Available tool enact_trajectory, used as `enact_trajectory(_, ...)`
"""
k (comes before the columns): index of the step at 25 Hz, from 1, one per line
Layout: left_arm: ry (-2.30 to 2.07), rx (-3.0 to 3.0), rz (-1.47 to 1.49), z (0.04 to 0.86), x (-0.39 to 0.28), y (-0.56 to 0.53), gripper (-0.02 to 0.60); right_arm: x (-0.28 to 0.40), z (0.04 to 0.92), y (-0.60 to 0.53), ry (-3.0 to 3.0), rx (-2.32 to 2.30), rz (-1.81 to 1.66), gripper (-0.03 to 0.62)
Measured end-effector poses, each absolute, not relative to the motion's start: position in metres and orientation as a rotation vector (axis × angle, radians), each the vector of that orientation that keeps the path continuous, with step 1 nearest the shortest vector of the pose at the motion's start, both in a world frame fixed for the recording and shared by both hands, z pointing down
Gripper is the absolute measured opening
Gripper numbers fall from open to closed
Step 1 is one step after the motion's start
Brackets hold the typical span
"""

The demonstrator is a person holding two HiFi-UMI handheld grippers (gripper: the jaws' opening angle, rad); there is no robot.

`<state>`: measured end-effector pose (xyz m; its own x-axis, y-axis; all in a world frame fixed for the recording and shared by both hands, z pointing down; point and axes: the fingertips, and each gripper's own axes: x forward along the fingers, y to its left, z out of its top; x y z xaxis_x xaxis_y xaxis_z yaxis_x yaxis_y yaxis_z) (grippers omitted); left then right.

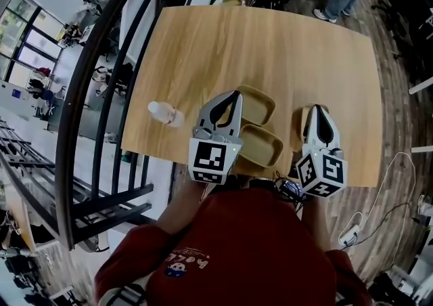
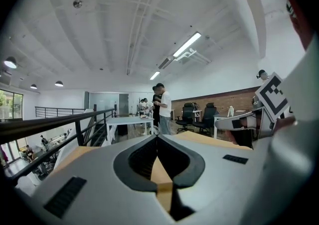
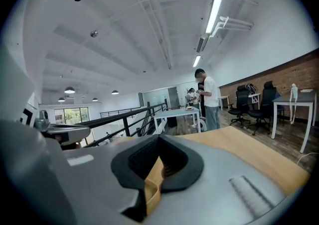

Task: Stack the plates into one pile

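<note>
Hovering above the tan plates (image 1: 260,143) lying unstacked at the near edge of the table (image 1: 270,40), we are holding the left gripper (image 1: 236,95) and right gripper (image 1: 316,107) with jaws closed and empty, judging they must open before pinching one rim squarely.

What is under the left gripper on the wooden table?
A far tan plate and a near tan plate lie beneath the left gripper. It covers their left parts, so anything else under it is hidden.
</note>
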<state>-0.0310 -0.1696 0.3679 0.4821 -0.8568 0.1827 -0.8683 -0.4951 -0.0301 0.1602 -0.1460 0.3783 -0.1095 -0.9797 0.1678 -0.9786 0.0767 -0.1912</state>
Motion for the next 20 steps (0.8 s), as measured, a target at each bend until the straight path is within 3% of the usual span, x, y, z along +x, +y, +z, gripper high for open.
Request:
enact_trajectory(12,-1.394,2.512,0.600,0.470,-0.033,-0.135,0.019,0.135,0.480,-0.105,2.376,-2.028,-0.949,0.011)
enact_trajectory(14,-1.375,2.482,0.646,0.485,-0.036,-0.130,0.028,0.133,0.495,-0.098,2.364,-2.010,-1.054,0.050)
enact_trajectory(20,-1.296,2.390,0.767,0.528,-0.042,-0.116,0.062,0.130,0.537,-0.080,2.322,-2.021,-1.263,0.073)
